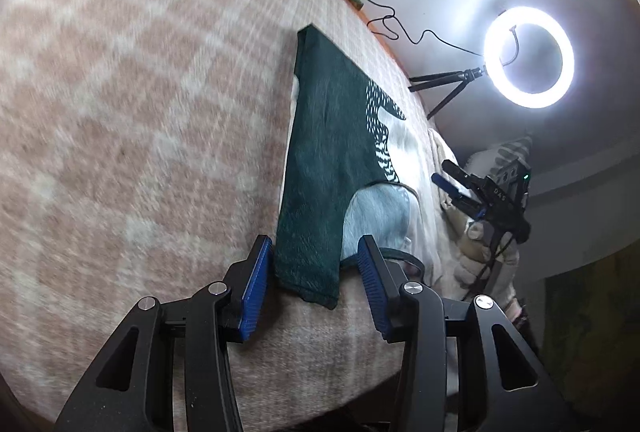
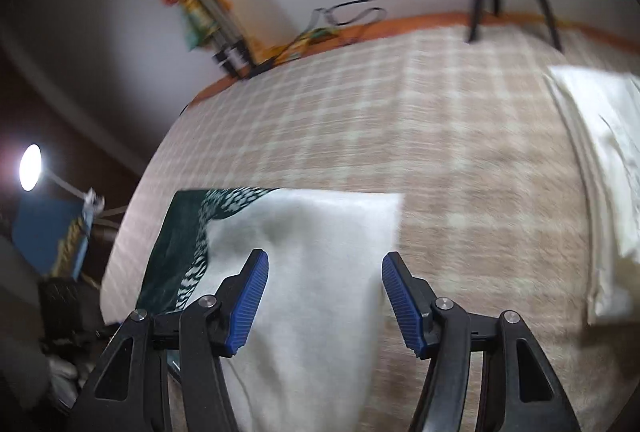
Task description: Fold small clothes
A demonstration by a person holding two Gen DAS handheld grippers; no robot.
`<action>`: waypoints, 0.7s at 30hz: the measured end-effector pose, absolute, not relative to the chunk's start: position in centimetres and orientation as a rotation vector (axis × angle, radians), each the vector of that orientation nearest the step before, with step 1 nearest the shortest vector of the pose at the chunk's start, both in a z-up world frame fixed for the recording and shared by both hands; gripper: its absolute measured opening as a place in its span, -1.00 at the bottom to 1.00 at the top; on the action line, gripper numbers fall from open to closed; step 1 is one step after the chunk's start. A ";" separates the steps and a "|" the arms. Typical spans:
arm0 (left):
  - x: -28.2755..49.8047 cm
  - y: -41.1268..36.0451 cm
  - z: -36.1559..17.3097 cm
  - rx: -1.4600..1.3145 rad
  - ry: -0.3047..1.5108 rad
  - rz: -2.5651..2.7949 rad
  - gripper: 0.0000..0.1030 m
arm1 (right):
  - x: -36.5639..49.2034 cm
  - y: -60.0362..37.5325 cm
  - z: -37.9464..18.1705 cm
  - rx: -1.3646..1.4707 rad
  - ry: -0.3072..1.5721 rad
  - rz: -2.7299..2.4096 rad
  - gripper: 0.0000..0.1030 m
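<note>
A small garment, dark green with a white half and a speckled band between them, lies flat on a beige checked blanket. My left gripper stands open at the garment's near end. A green sleeve-like end lies between its blue pads, and neither pad presses on it. My right gripper is open above the white half, its pads apart and off the cloth. The left wrist view also shows the right gripper at the garment's far side, held by a gloved hand.
A lit ring light on a tripod stands beyond the blanket's edge, with a cable trailing from it. A folded white cloth lies at the right of the blanket. A lamp glows at the left. Colourful items lean against the wall.
</note>
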State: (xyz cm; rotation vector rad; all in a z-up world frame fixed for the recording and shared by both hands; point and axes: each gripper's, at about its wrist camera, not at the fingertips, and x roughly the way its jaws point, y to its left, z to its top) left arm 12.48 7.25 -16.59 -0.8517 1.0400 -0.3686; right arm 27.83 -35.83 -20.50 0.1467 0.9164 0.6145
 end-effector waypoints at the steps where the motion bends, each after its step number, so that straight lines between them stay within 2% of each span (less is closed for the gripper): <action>1: 12.4 7.3 -16.6 -0.856 1.037 -0.368 -0.17 | 28.2 -36.7 -20.7 0.185 0.925 0.615 0.24; 8: 12.6 7.2 -16.3 -0.858 1.033 -0.369 -0.17 | 30.0 -38.6 -22.7 0.324 0.967 0.648 0.25; 21: 14.7 5.8 -16.4 -0.837 0.997 -0.409 -0.17 | 31.2 -35.3 -23.6 0.405 0.976 0.815 0.18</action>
